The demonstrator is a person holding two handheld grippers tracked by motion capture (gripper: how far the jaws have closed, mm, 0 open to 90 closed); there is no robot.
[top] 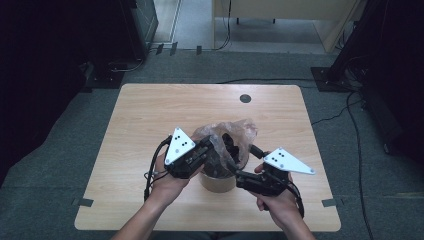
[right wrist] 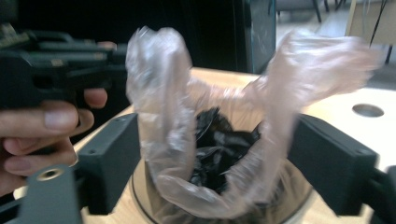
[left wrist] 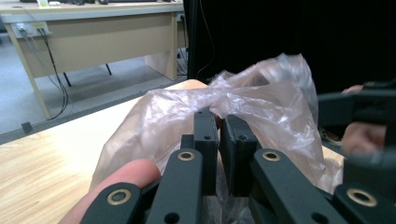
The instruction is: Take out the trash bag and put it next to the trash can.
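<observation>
On the light wooden worktop [top: 150, 115], a round tan container [top: 218, 182] stands near the front edge, about midway along it. A thin, clear crinkled plastic bag [top: 235, 131] lines the container and rises out of its mouth, with a crumpled black mass [right wrist: 219, 149] lying inside.

The left gripper [top: 207, 149] comes in from the left side of the container. In the left gripper view its two black jaws stand almost together, clenched on a gathered fold of the bag's rim [left wrist: 219, 100], with film bunched between the pads.

The right gripper [top: 234, 169] sits at the container's right side. In the right gripper view its jaws stand wide apart, one on either side of the bag's open mouth, released and pressing on nothing; the two upstanding flaps of film rise between them.
</observation>
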